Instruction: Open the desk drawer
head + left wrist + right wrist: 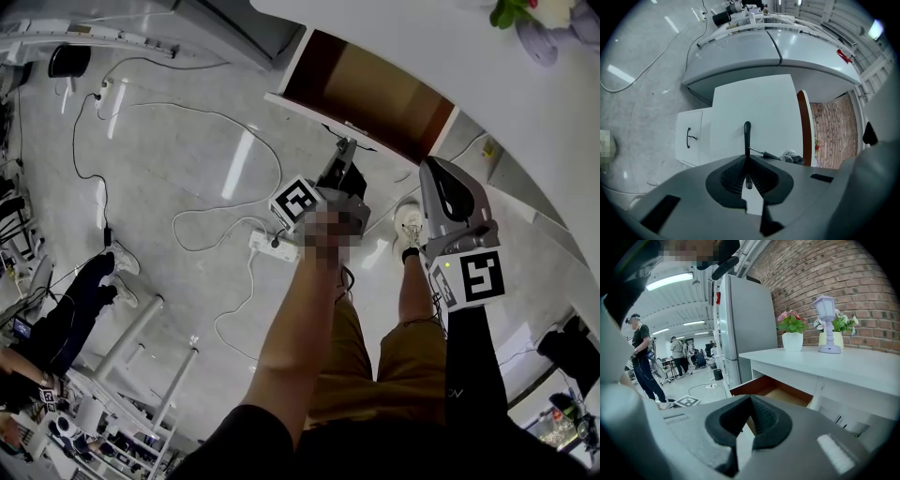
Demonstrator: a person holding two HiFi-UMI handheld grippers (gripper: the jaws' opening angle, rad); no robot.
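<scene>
Left gripper [345,155] clamped shut on drawer handle [747,133]; right gripper [433,178] alongside, jaws together, empty.
1 desk [422,47].
1 drawer [375,94] stood pulled out beneath desktop, wood interior exposed; judged light, rigid, free-sliding.
1 handle: thin stiff bar, best gripped mid-length.

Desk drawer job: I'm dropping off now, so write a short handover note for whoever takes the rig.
Left tongs: shut on the black drawer handle.
Right tongs: shut, holding nothing, in the air in front of the white desk.
Drawer: pulled out from under the desk top, brown inside showing.
Done: the drawer is open.
Left: release the handle and draw the left tongs back. Pull further only if you want it fully out.
</scene>
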